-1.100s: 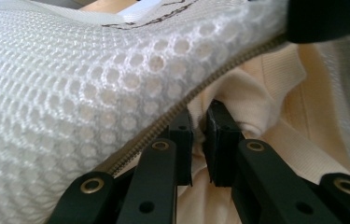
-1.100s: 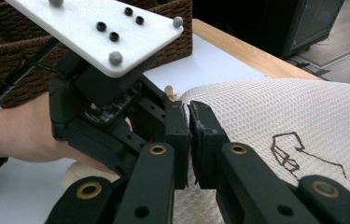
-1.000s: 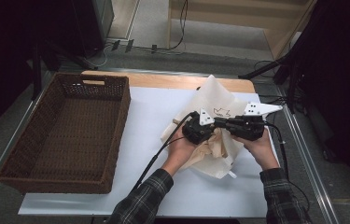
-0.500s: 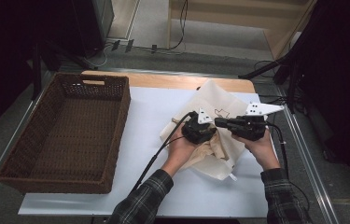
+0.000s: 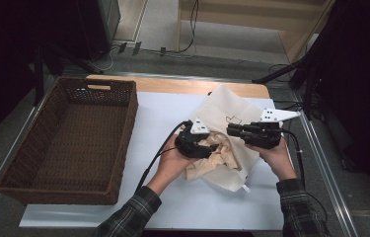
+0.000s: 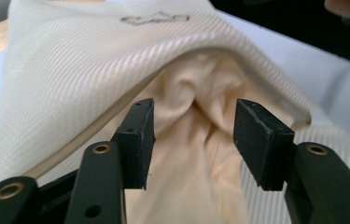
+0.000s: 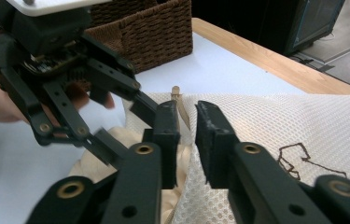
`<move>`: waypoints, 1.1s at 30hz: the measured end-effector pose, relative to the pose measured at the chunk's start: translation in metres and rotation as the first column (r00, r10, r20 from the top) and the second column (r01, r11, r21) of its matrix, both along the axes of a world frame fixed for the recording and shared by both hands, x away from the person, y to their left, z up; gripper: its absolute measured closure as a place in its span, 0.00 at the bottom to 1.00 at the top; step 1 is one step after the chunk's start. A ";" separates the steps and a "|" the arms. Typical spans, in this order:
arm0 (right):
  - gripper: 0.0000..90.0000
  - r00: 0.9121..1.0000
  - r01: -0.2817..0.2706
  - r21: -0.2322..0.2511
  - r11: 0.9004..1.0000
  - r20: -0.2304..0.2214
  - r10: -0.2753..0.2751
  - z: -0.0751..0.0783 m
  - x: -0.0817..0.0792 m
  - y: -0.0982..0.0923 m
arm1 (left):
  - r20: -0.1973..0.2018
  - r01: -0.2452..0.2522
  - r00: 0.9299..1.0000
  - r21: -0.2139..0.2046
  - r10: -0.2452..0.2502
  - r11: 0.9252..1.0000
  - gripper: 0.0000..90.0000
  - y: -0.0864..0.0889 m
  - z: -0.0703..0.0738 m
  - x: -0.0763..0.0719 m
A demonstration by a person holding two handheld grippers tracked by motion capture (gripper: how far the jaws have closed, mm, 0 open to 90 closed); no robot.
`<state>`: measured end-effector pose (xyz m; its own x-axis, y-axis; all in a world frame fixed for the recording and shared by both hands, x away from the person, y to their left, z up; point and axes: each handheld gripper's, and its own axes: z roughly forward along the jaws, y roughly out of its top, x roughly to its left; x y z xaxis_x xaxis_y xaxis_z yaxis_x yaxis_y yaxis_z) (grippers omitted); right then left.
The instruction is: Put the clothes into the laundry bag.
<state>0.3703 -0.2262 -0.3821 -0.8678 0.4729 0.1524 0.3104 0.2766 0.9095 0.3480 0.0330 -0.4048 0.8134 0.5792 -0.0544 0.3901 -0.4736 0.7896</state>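
- On the table, the left gripper (image 6: 193, 140) is spreading its jaws, pads clear of the peach cloth (image 6: 196, 154) between them.
- Right gripper (image 7: 187, 140) is pinching the mesh bag (image 7: 275, 126) edge, jaws loosening.

You have no readable text here; the mesh bag (image 5: 232, 111) carries only a small dark outline mark, no letters.

wicker basket (image 5: 69, 143) blocking left, bare table (image 5: 163, 113) between
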 end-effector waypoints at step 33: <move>0.68 1.000 0.001 -0.028 1.000 -0.018 -0.001 -0.003 0.000 0.001 | -0.105 -0.190 0.972 0.167 0.209 0.967 0.79 0.064 -0.032 0.030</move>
